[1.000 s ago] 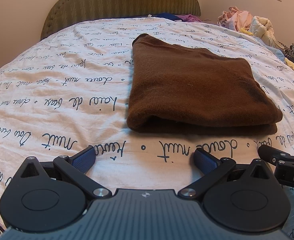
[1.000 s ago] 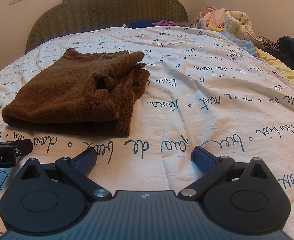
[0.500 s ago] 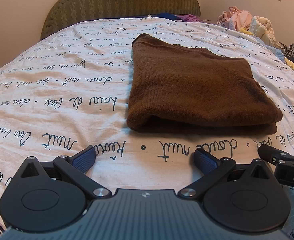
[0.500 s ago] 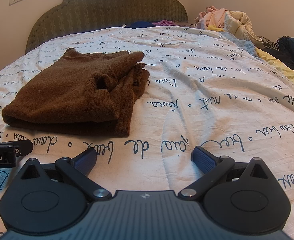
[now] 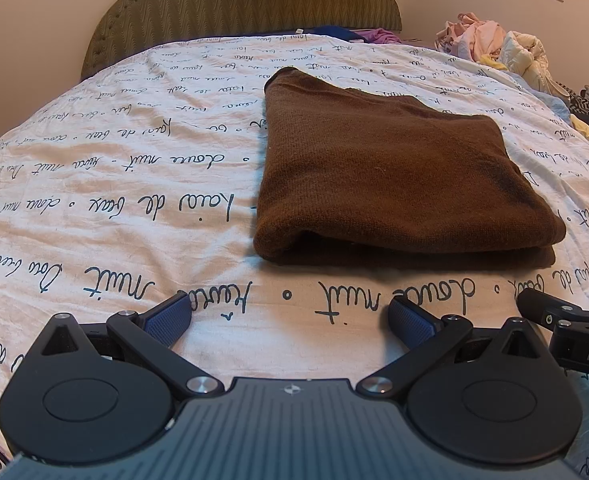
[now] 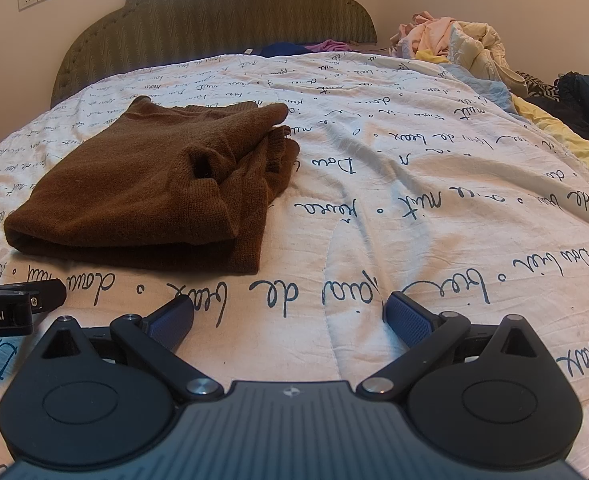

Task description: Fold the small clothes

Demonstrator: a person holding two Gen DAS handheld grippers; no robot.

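We hold both tools low over the bed, side by side, and each is spread wide with nothing between its blue ribbed pads. The left tool (image 5: 290, 316) sits with only printed bedding under its gap; the right tool (image 6: 288, 316) is the same, resting just above the white quilt with black handwritten lettering (image 6: 414, 184). Each tool's tip shows at the edge of the other's view, so they are close together.

Ahead of us lies the folded dark brown knitted garment (image 5: 390, 184), flat on the quilt and touched by neither tool. From the left tool it lies straight ahead and slightly to the right, its rounded fold edge facing us. From the right tool it lies ahead and well to the left (image 6: 154, 188), where its looser end shows bunched layers and an opening, less tidy than the rest.

Its long axis runs away from us toward the olive padded headboard (image 5: 246, 4). We judge the left tool the nearer to the near fold edge, while the right tool faces the untidy right-hand side, so any further fold or straightening would likely start there. The garment looks mostly folded already.

Beyond the right tool, far off, a heap of pale mixed clothes (image 6: 450, 40) waits at the bed's edge.
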